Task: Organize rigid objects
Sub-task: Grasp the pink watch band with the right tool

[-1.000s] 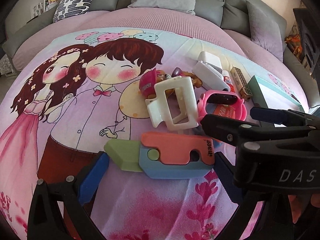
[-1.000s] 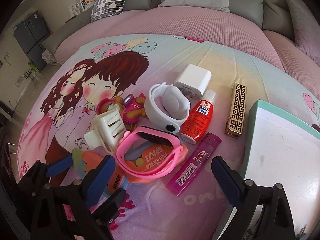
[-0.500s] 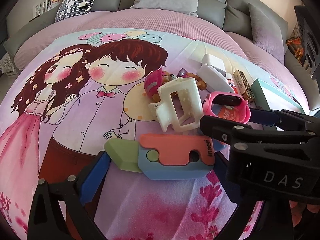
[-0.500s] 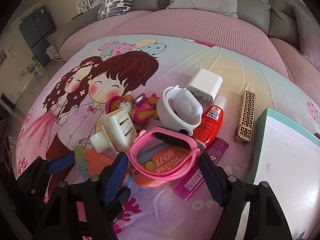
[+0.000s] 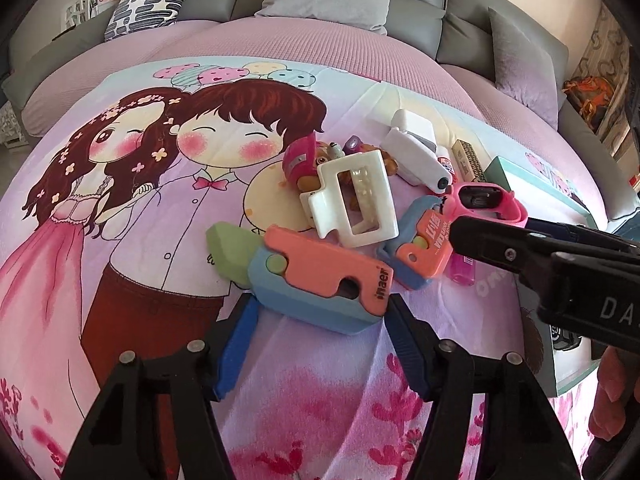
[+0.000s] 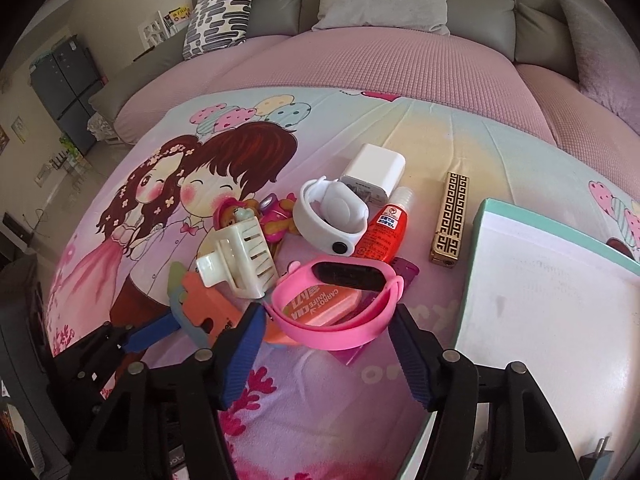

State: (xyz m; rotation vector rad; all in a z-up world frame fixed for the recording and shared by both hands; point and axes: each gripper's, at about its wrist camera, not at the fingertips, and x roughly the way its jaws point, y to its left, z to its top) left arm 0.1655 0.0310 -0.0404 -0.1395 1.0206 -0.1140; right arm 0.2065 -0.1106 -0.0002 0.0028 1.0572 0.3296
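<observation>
L gripper [image 5: 320,320] pointed steeply down, blue pads [image 5: 236,344] at the near edge of its view, jaws closing; whether pads pressed on anything can't be told. R gripper [image 6: 328,336] also tilted steeply down, jaws closing, pads [image 6: 412,360] not clearly in contact. R gripper sat just right of the L one, its black body crossing the right side of the L wrist view. Fingers of a hand [image 5: 616,392] showed at near right, behind that body.
</observation>
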